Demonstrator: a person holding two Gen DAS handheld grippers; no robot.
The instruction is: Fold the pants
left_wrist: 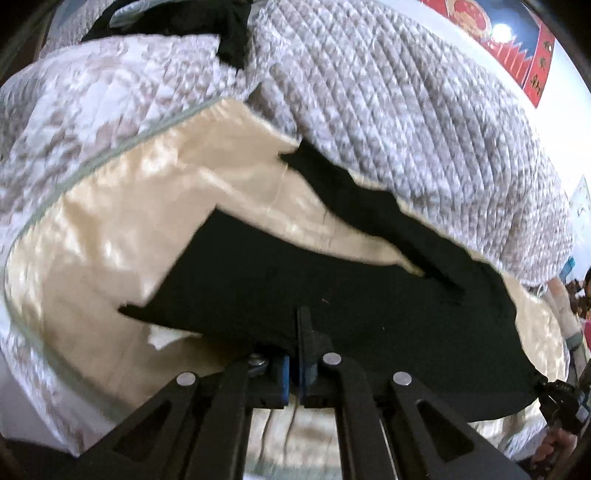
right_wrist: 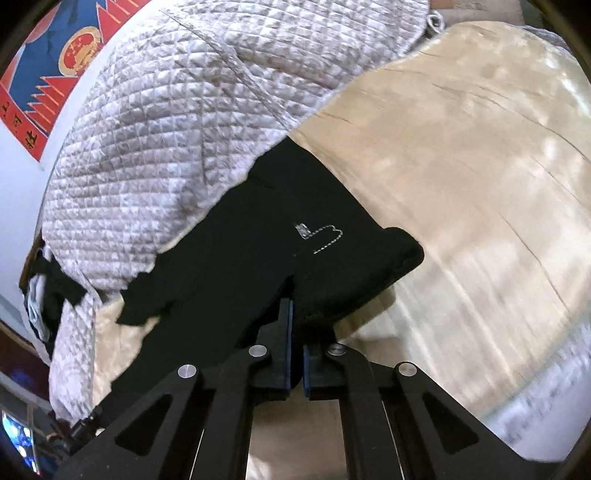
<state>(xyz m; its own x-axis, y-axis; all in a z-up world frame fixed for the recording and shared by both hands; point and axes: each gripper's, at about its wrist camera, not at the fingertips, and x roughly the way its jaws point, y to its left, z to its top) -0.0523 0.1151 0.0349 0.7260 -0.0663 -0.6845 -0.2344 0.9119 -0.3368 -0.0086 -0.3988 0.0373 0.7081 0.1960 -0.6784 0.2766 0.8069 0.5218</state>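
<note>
The black pants (left_wrist: 332, 291) lie across a cream satin sheet (left_wrist: 110, 240) on a bed. My left gripper (left_wrist: 300, 354) is shut on the near edge of the pants. My right gripper (right_wrist: 295, 343) is shut on the pants (right_wrist: 280, 236) too, at an end with a small silver stitched mark (right_wrist: 321, 236). The cloth hangs taut between the two grippers. The other gripper shows at the far right of the left wrist view (left_wrist: 557, 402) and at the lower left of the right wrist view (right_wrist: 79, 428). Part of the pants runs under the quilt.
A quilted grey-white blanket (left_wrist: 388, 110) is heaped over the far side of the bed (right_wrist: 155, 129). Another dark garment (left_wrist: 229, 33) lies on top of it. A red and blue poster (right_wrist: 55, 62) hangs on the white wall behind.
</note>
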